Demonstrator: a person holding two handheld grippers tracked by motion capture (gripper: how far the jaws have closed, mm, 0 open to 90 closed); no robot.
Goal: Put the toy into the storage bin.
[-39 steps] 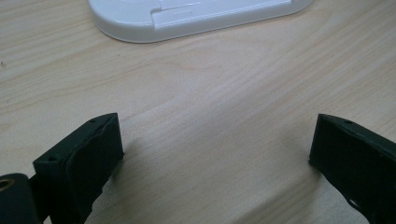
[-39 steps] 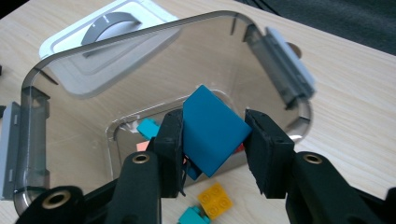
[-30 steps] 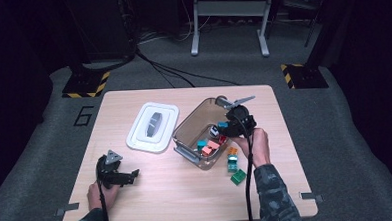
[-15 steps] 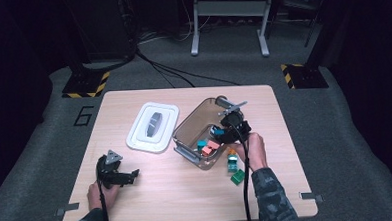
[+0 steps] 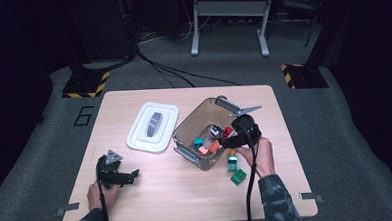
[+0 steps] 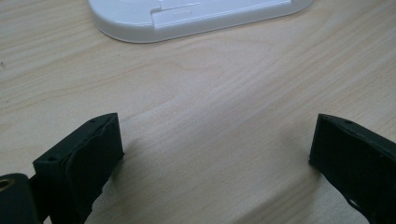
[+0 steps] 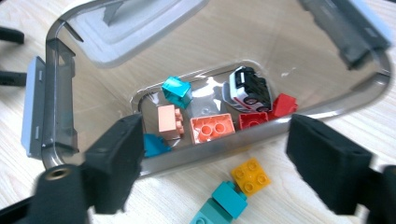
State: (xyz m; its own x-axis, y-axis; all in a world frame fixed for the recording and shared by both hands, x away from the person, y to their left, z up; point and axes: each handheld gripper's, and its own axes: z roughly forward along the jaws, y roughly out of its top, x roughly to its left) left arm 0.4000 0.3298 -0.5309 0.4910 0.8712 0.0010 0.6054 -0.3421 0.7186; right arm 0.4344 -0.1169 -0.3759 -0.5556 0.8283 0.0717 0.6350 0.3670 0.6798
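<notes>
right gripper (image 7: 212, 154) open-jawed over the clear bin (image 7: 60, 112) of bricks, left gripper (image 6: 215, 154) open too

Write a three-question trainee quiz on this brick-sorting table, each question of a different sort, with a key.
1. True or false: the white lid is clipped onto the clear bin.
2. Which toy lies inside the bin? A) white toy car B) yellow brick C) a spoon
3. Fill in: the right gripper is above the bin's near rim with its jaws ____.

Key:
1. False; the lid lies on the table beside the bin.
2. A; the yellow brick lies outside it.
3. Open, with nothing between them.
</notes>
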